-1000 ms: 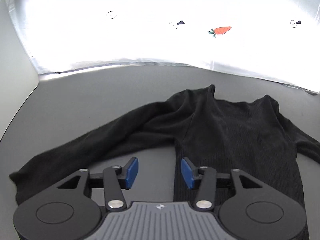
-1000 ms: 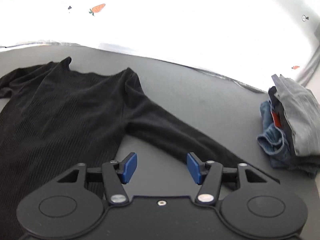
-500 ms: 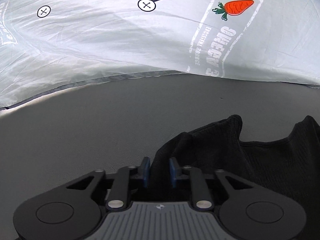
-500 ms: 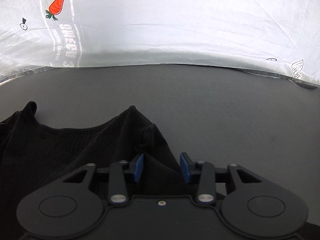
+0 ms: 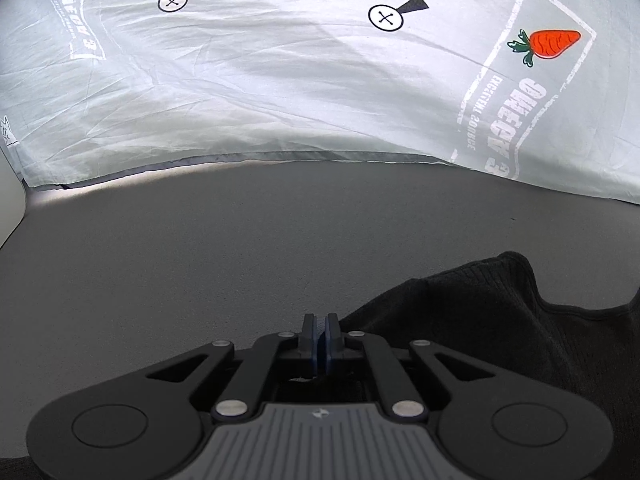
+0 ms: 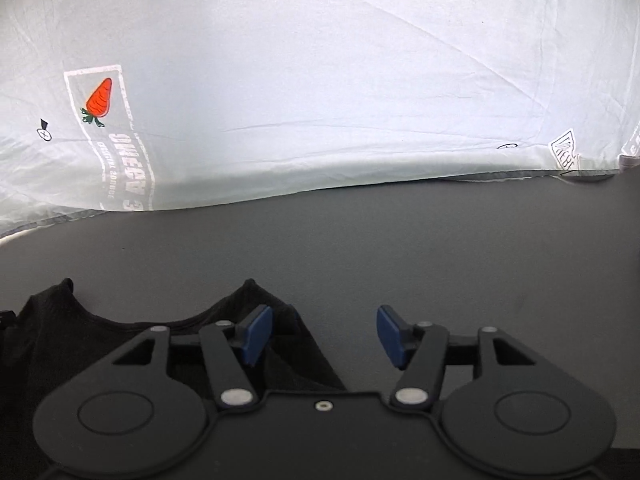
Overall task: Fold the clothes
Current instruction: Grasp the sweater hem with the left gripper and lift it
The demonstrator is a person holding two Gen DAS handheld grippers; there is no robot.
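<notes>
Grey and matte, the table runs bare from your grippers to its far edge, where a pale printed sheet hangs as a backdrop, creased, lit from behind, its hem meeting the tabletop along that whole edge. On it you can see an orange carrot print with mirrored lettering below, and small circled crosses. A strip of white wall shows at the far left corner of the table in your left view.

Your left gripper is clenched, the two blue pads pressed together; black knit lies right beside them on the right, but you cannot tell from this view whether any fabric is pinched between. Your right gripper is spread wide, with the left pad over the garment's shoulder and the right pad over bare table.

Your black sweater lies flat on the near part of the table, neckline toward the far edge, its two shoulder points raised slightly. In your left view the same sweater fills the lower right.
</notes>
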